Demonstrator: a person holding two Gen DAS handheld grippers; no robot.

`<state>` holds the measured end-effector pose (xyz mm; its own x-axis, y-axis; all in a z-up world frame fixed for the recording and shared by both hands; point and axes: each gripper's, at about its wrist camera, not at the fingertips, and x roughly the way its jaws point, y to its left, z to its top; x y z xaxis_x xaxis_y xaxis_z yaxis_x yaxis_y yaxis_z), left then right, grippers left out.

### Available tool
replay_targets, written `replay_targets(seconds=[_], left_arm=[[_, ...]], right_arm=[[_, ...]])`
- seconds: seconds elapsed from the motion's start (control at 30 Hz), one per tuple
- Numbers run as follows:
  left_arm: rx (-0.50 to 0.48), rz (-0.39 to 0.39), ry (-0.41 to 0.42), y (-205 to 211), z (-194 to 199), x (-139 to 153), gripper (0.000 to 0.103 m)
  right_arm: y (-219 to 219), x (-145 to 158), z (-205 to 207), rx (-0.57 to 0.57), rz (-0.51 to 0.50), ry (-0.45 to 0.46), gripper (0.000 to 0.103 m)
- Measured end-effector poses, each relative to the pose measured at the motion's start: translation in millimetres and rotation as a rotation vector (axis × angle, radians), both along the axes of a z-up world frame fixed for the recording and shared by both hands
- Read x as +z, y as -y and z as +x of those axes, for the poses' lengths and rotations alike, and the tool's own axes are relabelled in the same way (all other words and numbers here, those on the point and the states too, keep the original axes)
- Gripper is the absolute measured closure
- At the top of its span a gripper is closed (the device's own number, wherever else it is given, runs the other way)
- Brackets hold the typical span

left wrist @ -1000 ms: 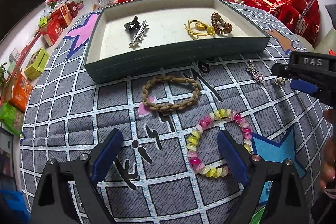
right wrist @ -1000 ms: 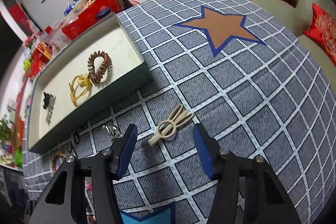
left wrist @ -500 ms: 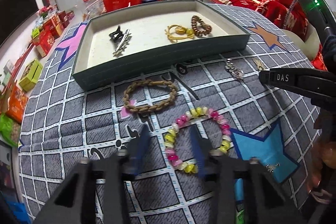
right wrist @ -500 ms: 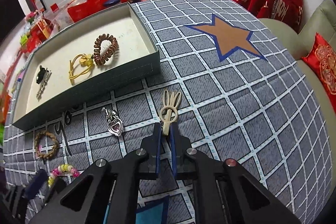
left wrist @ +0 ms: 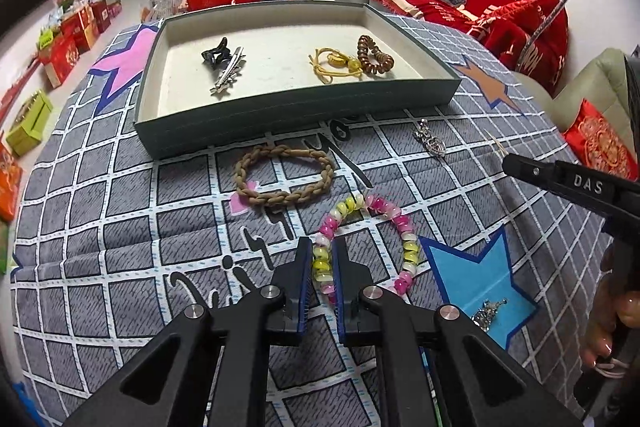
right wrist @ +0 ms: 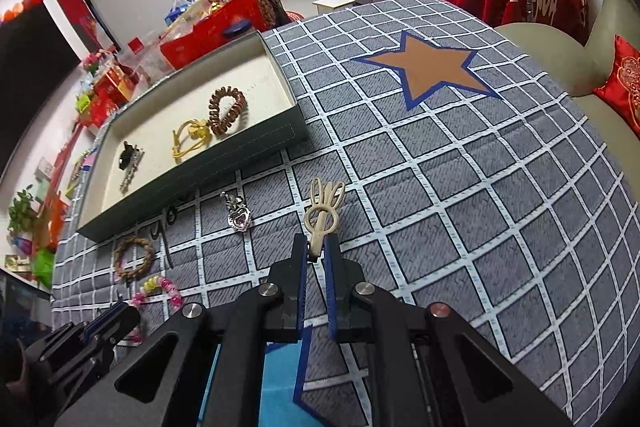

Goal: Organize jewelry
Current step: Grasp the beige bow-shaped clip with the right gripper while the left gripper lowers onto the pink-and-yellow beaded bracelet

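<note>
The left gripper is closed on the near-left arc of the beaded bracelet, a few pink and yellow beads being pinched between its blue-padded fingers while the rest of the loop lies slack on the checked cloth of the tabletop. The right gripper is shut on the stem of the cream hair clip, whose looped head and prongs project forward beyond the fingertips; whether it is clear of the cloth cannot be told. Each piece is taken by a thin edge part, presumably so that it can be lifted clear without being crushed and dropped flat. The grey tray, into which the pieces are evidently to be gathered, stands beyond both grippers and already holds a black claw clip, a silver clip, a yellow hair tie and a brown coil tie. Left on the cloth are a braided bracelet, a heart pendant and a small silver charm.
</note>
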<state>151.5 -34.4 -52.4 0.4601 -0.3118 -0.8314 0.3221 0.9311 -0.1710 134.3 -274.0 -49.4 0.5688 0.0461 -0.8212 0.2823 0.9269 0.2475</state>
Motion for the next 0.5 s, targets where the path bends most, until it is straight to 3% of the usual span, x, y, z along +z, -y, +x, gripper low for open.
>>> replay_targets(seconds=[0.33,0.5], left_arm=[[-0.015,-0.032,0.03,-11,-3,20,0.075],[-0.011,0.015,0.063,-7,-8,21,0.075]], right_arm=[[-5,16,-11,0.028,0.029,0.039,0.094],[-8,20,-17,0.043,0.046,0.048,0.094]])
